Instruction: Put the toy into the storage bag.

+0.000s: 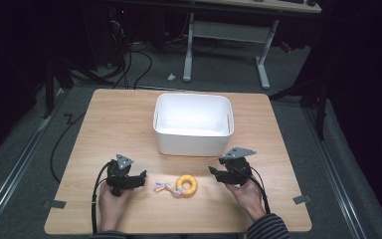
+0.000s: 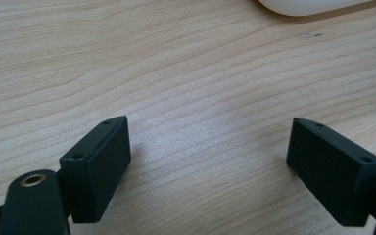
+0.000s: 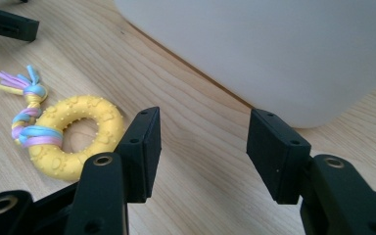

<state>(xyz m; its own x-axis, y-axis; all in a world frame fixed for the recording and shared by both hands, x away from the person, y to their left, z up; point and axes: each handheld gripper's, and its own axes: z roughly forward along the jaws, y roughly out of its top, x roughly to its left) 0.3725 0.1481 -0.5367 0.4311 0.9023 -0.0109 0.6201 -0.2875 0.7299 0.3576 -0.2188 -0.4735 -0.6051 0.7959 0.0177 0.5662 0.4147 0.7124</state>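
Your left gripper [image 1: 140,180] sits near the front left of the table [image 1: 114,119], its jaws spread wide with nothing but bare wood between them in the left gripper view. Your right gripper [image 1: 215,172] is at the front right, just in front of the white bin's [image 1: 191,142] near right corner; its jaws stand partly open, narrower than the left pair, and grip nothing, with only tabletop showing in the gap. The yellow ring toy [image 1: 186,184] lies flat on the wood between your two grippers, touching neither, with its pastel rope tail [image 1: 163,187] pointing toward the left gripper. In the right gripper view the ring [image 3: 73,139] lies just beside the left-hand jaw, outside the gap, and the bin wall [image 3: 293,54] rises close behind the jaws.
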